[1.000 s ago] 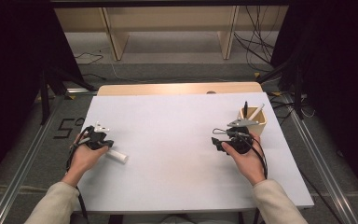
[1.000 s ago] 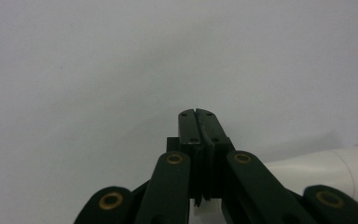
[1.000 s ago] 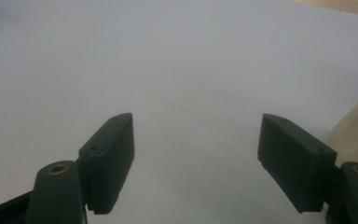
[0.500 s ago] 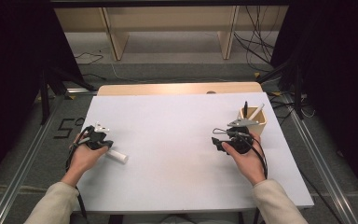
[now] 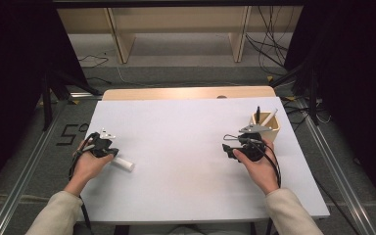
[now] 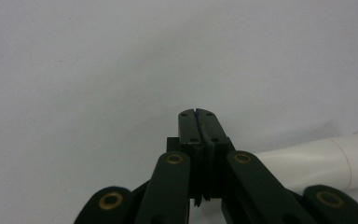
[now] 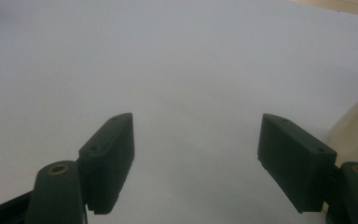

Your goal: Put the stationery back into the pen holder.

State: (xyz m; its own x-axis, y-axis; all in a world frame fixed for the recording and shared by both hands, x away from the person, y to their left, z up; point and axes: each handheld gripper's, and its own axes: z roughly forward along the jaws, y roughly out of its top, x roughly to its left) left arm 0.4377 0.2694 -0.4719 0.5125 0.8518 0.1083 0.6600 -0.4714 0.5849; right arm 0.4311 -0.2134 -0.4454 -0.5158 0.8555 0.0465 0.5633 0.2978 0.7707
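On the white desk [image 5: 186, 161] a white tube [image 5: 122, 164] lies flat near its left edge, just beside the left gripper [image 5: 100, 146], whose jaws are clenched on nothing. The right gripper [image 5: 242, 147] rests with jaws spread wide beside a wooden holder [image 5: 269, 131] with pens standing in it. Judging by this, the tube is not yet picked up

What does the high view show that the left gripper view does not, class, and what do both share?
High view alone: both hands, the right gripper and the wooden cup holding pens at the table's right side. Left gripper view alone: its jaws pressed shut with nothing between them. Both share the white table, the left gripper and the white tube lying beside it.
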